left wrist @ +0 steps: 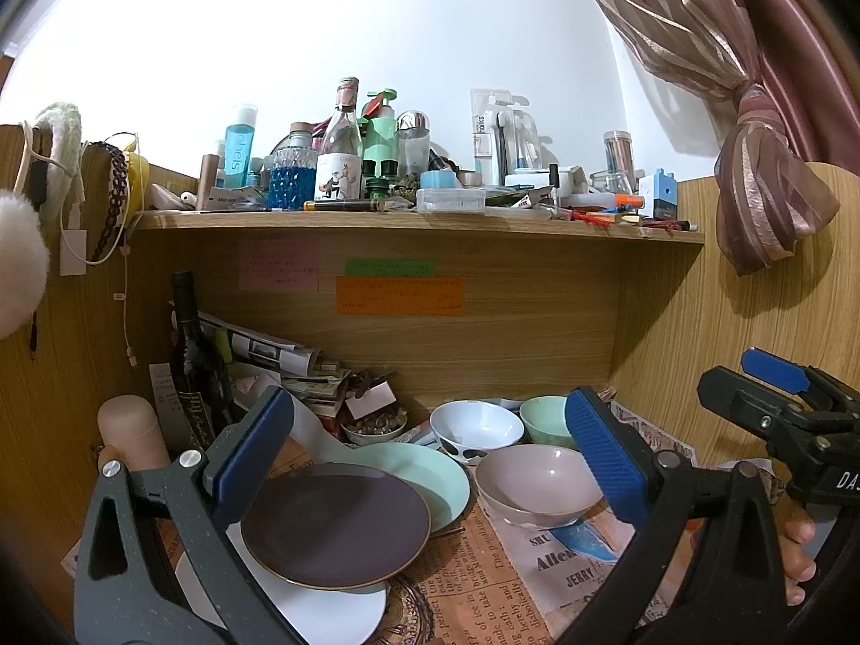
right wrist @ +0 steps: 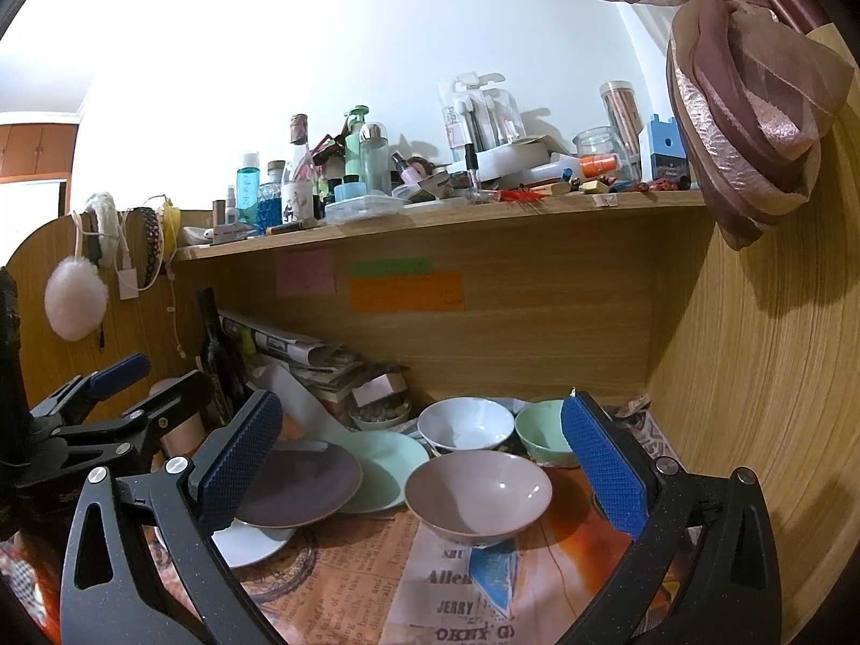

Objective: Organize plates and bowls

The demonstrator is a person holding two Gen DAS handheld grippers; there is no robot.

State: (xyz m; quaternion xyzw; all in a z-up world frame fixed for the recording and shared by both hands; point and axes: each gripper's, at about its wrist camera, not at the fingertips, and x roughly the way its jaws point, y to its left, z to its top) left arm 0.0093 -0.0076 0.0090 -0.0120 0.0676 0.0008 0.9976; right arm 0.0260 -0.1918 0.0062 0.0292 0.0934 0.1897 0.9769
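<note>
A dark purple plate [left wrist: 336, 524] lies on a white plate [left wrist: 322, 610] and overlaps a mint plate [left wrist: 430, 475]. A mauve bowl [left wrist: 537, 484], a white bowl with black spots [left wrist: 475, 427] and a mint bowl [left wrist: 545, 419] sit behind. My left gripper [left wrist: 430, 475] is open above the plates, holding nothing. My right gripper [right wrist: 424, 475] is open above the mauve bowl [right wrist: 478, 494], holding nothing. The right wrist view also shows the purple plate [right wrist: 306, 484], mint plate [right wrist: 387, 467], white plate [right wrist: 252, 540], white bowl [right wrist: 465, 424] and mint bowl [right wrist: 543, 432].
The dishes sit on newspaper-print paper [left wrist: 484, 580] in a wooden desk nook. A dark wine bottle [left wrist: 191, 355], a beige cylinder [left wrist: 131, 430], stacked papers [left wrist: 301, 371] and a small dish of pebbles [left wrist: 373, 427] crowd the back left. A cluttered shelf [left wrist: 419, 220] hangs above.
</note>
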